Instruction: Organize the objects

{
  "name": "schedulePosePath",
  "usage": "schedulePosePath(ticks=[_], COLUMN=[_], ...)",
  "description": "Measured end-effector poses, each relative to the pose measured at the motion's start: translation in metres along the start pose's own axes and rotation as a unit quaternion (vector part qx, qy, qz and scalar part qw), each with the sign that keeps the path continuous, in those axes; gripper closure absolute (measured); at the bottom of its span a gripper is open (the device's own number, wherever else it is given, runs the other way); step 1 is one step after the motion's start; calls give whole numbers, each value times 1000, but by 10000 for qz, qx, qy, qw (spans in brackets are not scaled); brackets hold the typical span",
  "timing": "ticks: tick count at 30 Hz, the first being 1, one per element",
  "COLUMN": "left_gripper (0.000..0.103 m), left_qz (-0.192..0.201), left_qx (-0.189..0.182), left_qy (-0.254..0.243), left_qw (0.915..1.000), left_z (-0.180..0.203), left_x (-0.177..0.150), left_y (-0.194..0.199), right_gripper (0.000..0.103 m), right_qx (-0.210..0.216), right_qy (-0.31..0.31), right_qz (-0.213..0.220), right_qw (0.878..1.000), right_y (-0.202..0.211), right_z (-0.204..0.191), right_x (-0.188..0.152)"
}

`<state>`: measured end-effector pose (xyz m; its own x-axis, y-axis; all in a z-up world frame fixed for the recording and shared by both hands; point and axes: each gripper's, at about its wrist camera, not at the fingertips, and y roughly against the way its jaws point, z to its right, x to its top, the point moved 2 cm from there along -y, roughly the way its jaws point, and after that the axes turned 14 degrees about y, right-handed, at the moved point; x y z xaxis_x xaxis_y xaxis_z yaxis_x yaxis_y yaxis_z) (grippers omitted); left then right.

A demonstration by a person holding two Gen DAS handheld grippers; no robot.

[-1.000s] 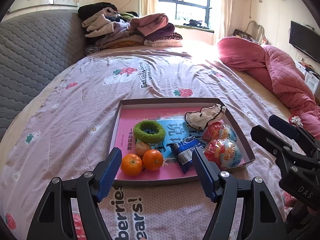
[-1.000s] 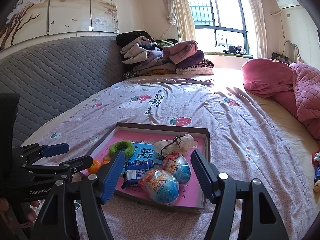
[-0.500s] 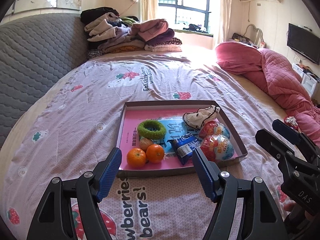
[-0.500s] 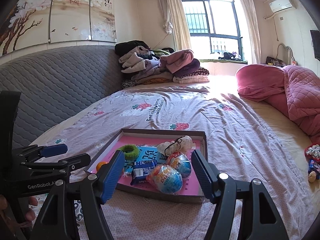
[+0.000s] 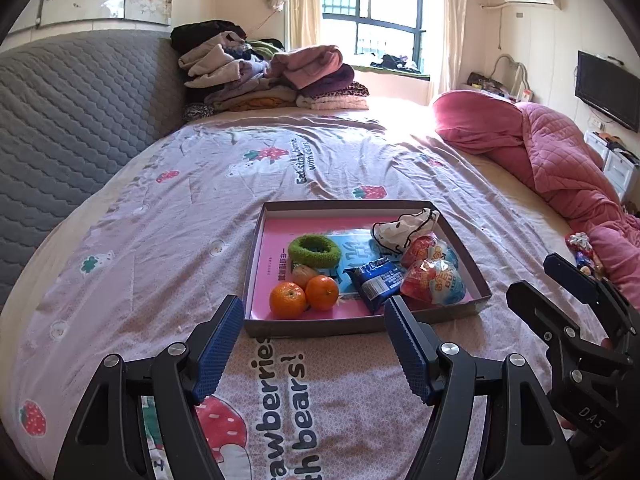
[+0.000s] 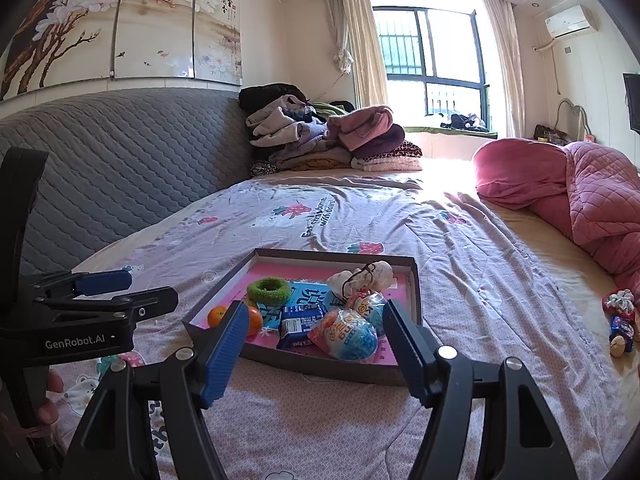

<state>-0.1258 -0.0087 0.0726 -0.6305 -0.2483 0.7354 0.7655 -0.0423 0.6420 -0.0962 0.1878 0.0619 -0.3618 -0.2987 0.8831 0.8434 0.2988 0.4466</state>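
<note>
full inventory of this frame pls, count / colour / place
Tray: 1, dark rim, pink floor, on the bedsheet.
Oranges: 2, orange, tray's near left corner, touching.
Hair tie: 1, green, fuzzy, behind the oranges.
Snack packet: 1, blue, tray middle front.
Toy eggs: 2, red and blue, wrapped, tray right side.
Cloth pouch: 1, white with dark trim, tray's far right corner.
Loose items: small group, red and blue, on the bed right of the tray; count unclear.
Clothes pile: 1, mixed colours, far end of the bed.
Quilt: 1, pink, right side.
Left gripper: open, empty, near the tray.
Right gripper: open, empty.
</note>
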Motion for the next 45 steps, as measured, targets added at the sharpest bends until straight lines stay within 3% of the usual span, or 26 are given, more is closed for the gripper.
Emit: schedulePosePath(ticks=[16, 30, 45], left_gripper=[29, 29, 29], left_qz=[20, -277, -439], left_qx=[116, 126, 145], left_qy=[-65, 57, 126], left_qw=[9999, 9995, 9989], left_z=[-5, -23, -33], left_x=[-27, -60, -79], left_y=[2, -27, -39], right_gripper=[34, 34, 34], right_qx=[29, -199, -198], right_qy=[-94, -180, -196], right_qz=[-207, -765, -902], right_qw=[9997, 9967, 9955], right_y=[-2, -24, -24], right_z=[-4, -3, -13], right_x=[-21, -59, -78])
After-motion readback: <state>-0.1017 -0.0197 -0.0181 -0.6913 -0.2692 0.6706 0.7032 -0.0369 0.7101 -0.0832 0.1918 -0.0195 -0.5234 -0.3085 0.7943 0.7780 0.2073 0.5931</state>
